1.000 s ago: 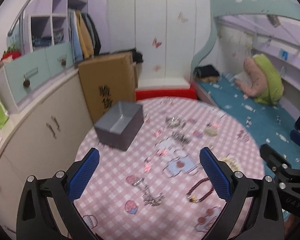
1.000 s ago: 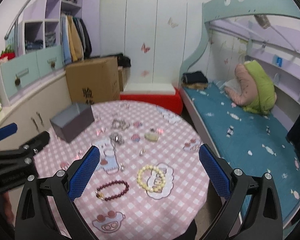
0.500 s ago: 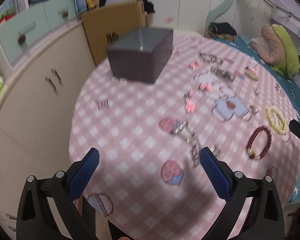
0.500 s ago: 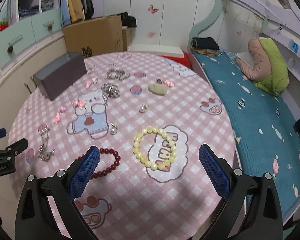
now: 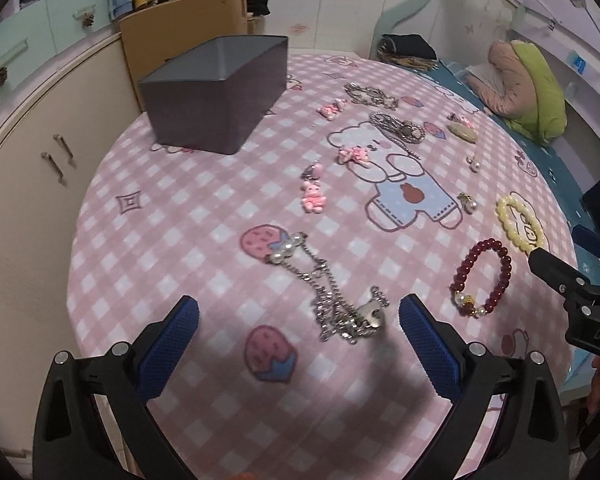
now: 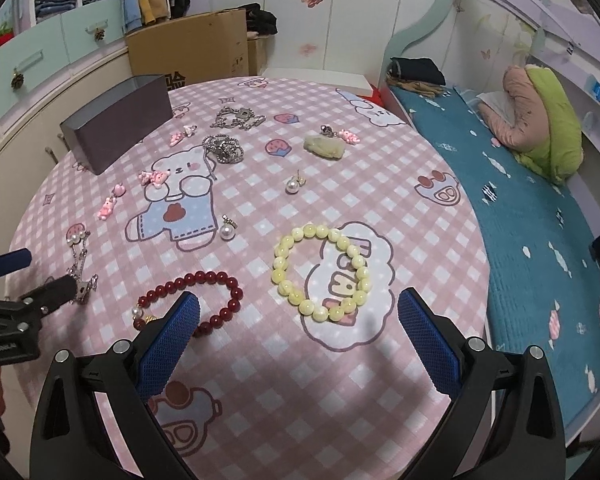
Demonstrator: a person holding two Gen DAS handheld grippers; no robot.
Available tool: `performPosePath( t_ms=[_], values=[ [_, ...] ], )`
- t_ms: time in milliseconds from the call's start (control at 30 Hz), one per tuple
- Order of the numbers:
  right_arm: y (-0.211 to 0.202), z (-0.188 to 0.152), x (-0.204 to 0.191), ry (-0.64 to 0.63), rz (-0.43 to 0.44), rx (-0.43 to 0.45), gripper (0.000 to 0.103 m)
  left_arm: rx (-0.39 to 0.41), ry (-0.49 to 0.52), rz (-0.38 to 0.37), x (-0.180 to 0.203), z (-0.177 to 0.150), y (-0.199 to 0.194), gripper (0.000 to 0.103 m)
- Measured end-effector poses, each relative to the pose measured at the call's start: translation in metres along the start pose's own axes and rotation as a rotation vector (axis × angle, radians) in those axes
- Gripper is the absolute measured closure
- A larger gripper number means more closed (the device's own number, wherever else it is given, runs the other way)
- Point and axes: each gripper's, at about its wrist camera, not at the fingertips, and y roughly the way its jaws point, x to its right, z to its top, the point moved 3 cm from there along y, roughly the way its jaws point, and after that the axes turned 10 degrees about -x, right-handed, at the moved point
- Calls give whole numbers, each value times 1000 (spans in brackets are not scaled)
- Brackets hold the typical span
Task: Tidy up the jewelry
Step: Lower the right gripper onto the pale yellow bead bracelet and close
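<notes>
Jewelry is spread over a round table with a pink checked cloth (image 5: 204,208). My left gripper (image 5: 298,318) is open, and a silver chain with pearls (image 5: 332,300) lies just ahead between its fingers. My right gripper (image 6: 299,314) is open, low over the cloth, with a pale yellow bead bracelet (image 6: 322,270) ahead of it and a dark red bead bracelet (image 6: 192,298) by its left finger. A grey open box (image 5: 216,92) stands at the far left of the table. Pink bear charms (image 5: 314,196), pearl earrings (image 6: 228,230) and silver chains (image 6: 222,148) lie further back.
A cardboard carton (image 6: 192,46) and cream cupboards (image 5: 32,152) stand behind and left of the table. A bed with a teal cover (image 6: 532,216) runs along the right side. My right gripper's finger (image 5: 560,280) shows at the right edge of the left wrist view.
Both grippers have come down and forward over the table, tilting toward the cloth. The chain now lies between the left fingers; the bracelets are close under the right gripper.
</notes>
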Motion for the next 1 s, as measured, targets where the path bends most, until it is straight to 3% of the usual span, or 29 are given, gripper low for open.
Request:
performPosePath(
  t_ms=[133, 267, 400, 600, 833, 900, 1000],
  values=[
    [1, 1, 0, 0, 0, -1, 7, -33, 1, -3, -3, -1, 8, 15],
    [3, 3, 1, 0, 1, -6, 7, -11, 8, 11, -5, -1, 8, 20],
    [5, 3, 1, -1, 5, -10, 7, 7, 15, -2, -12, 0, 3, 41],
    [7, 2, 0, 3, 12, -8, 7, 5, 38, -49, -17, -3, -1, 81],
    [8, 0, 1, 9, 35, -26, 7, -6, 45, -89, -19, -7, -4, 87],
    [8, -1, -2, 4, 43, -29, 7, 20, 37, -96, -22, -7, -11, 103],
    [8, -2, -7, -9, 53, -31, 7, 62, 40, -123, -25, -7, -29, 103]
  ],
)
